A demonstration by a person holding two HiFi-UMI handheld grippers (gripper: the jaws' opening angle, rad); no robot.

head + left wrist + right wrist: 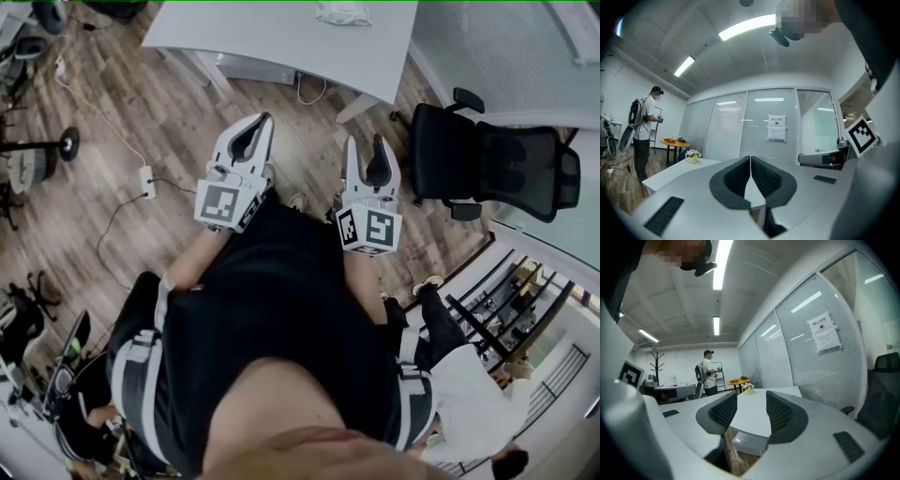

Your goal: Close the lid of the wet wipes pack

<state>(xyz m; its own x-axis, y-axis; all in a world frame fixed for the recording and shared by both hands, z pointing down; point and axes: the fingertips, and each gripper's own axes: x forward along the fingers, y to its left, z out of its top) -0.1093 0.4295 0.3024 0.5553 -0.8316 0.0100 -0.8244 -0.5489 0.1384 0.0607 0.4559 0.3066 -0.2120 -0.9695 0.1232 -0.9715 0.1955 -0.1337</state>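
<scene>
In the head view both grippers are held level in front of the person's body, above a wooden floor. My left gripper [266, 122] has its jaws pressed together with nothing between them; its own view [750, 158] shows the same. My right gripper [364, 142] stands open and empty, and past its jaws [751, 397] lies a white table [754, 416]. On the far white table [281, 37] sits a pale crumpled-looking item [342, 11]; I cannot tell whether it is the wet wipes pack or how its lid stands.
A black office chair [492, 169] stands to the right. A power strip with a cable [147, 178] lies on the floor at the left. Another person [708, 373] stands near a round orange table [675, 142]. A small flower pot [748, 387] sits on the white table; glass partitions [740, 126] lie behind.
</scene>
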